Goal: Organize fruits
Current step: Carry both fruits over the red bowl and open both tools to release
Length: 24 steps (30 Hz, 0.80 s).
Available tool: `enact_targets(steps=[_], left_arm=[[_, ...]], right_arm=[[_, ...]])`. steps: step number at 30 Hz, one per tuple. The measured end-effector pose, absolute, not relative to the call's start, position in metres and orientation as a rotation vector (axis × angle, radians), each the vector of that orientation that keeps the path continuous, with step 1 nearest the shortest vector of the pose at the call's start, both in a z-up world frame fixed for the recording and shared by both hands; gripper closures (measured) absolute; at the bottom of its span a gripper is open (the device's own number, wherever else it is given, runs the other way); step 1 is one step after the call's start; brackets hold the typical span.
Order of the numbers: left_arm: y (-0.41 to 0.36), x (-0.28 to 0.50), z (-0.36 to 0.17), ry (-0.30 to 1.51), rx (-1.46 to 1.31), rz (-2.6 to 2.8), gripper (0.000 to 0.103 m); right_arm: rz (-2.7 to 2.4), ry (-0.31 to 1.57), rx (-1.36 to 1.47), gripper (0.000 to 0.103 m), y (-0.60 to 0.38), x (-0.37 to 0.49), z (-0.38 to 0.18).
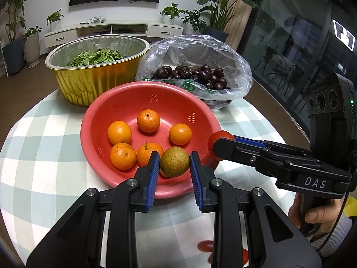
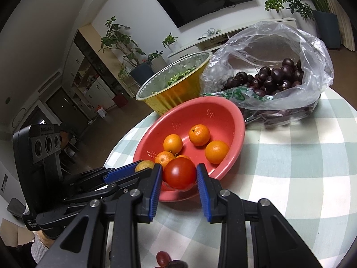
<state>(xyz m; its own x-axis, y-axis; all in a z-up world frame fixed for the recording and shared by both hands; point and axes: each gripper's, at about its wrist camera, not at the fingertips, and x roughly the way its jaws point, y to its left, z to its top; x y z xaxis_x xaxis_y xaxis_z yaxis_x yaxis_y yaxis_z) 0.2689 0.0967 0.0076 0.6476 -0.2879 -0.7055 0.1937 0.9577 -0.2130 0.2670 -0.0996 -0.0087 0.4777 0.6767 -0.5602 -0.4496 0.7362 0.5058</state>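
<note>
Left hand-held gripper [image 1: 174, 161] clamped on greenish-brown round fruit [image 1: 174, 161], held over near rim of red colander bowl [image 1: 125, 93]. Right hand-held gripper [image 2: 179, 173] clamped on red tomato [image 2: 179, 173], also at near rim. Five oranges [image 1: 148, 120] already in bowl on checked tabletop [image 1: 44, 138]. Tomato likely soft, thin-skinned, bruises easily: hold across widest part, light pressure. Brown fruit looks firmer, light, round, may roll once released. Cherries [image 1: 200, 73] in plastic bag [image 1: 234, 62] behind bowl.
</note>
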Motion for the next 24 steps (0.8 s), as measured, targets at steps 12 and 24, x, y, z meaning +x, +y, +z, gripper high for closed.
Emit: enact_targets(steps=[12, 24], left_arm=[[0.089, 0.287, -0.003, 0.839, -0.116, -0.284, 0.077], [0.078, 0.301, -0.014, 0.862, -0.084, -0.292, 0.077]], right_arm=[[0.677, 0.811, 0.296, 0.069, -0.096, 0.288, -0.008], [0.651, 0.824, 0.287, 0.068, -0.09, 0.324, -0.013]])
